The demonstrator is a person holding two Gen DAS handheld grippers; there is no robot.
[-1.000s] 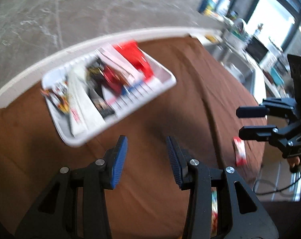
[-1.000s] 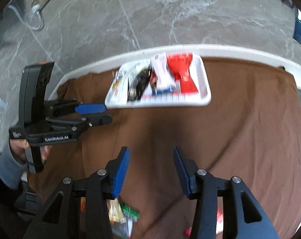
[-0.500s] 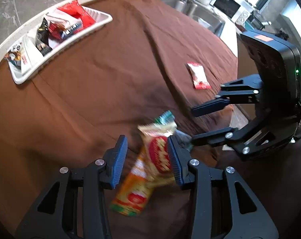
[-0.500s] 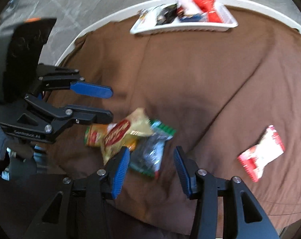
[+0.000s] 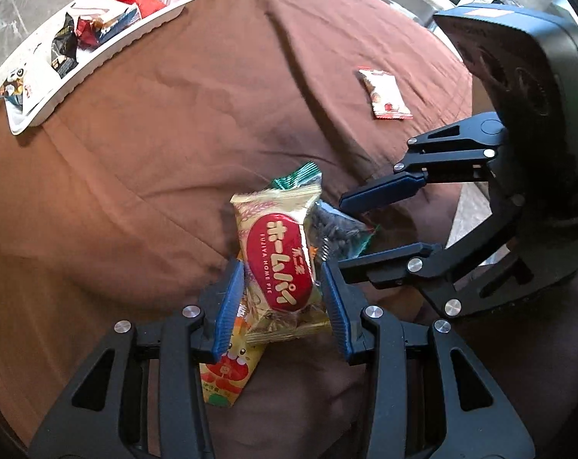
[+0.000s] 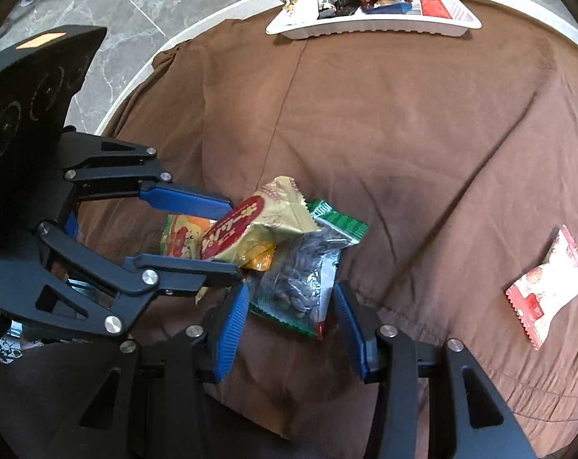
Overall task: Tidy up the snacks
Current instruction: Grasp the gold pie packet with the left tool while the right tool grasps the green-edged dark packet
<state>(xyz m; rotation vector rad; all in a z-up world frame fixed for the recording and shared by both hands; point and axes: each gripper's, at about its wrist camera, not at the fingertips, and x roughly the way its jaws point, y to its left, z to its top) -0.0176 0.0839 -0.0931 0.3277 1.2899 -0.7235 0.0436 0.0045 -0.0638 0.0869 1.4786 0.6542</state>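
Left gripper (image 5: 283, 298) fingers spread, straddling gold pie packet (image 5: 279, 256), pads not pressing it. Right gripper (image 6: 291, 321) fingers spread around seed packet (image 6: 302, 279), no grip. Both packets overlap in small pile with orange packet (image 5: 227, 376) underneath, on brown cloth (image 5: 136, 134). Red-white packet (image 6: 547, 288) lies well apart. White tray (image 6: 373, 26) holding snacks at far table edge.

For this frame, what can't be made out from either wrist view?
- Orange packet: mostly covered by the gold Home Pie packet and the left gripper in both views.
- Tray contents: too small to identify.
- Contact: whether either the left or the right gripper touches a packet is unclear.
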